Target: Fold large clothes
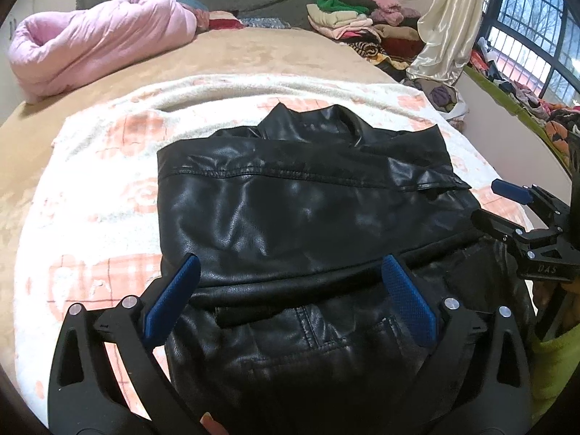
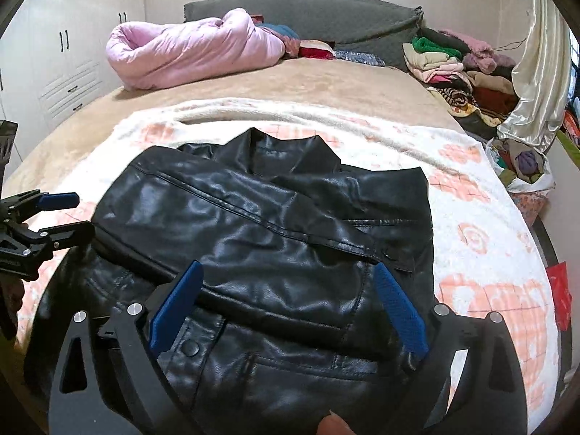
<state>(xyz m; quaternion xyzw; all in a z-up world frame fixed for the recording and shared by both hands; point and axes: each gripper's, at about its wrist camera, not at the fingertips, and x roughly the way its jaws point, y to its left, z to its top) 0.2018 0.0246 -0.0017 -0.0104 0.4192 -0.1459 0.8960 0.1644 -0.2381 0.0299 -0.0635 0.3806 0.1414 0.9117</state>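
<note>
Black leather jacket lies on the white-and-pink blanket spread over the bed, collar away from the person. Upper half looks already laid across itself: a stitched panel runs side to side below the collar, and a thick rolled fold sits across the middle. Hem end, with a pocket seam and a snap button, lies nearest the cameras, not yet folded.

Left gripper: fingers spread wide, hovering above the rolled fold, nothing between them. Right gripper: fingers likewise spread wide, empty, above the jacket's right half. Each shows at the edge of the other's view, both clear of the leather.

Judged step: between grasps, with the near hem probably next to take and carry toward the collar.

To do it well:
- Take the hem at both corners, one gripper each, evenly spaced, so the fold line comes out straight.
- Leather is stiff, slick and heavy; bite deep onto the edge, not just the tip, or it may slide out.
- Lift both sides together and low; a high lift could drag the upper layers open.
- Lay the hem edge square to the stitched panel, then press along the crease.

Beyond: pink quilt bundled by the headboard, stacked folded clothes at the far right corner, well apart from the work.
</note>
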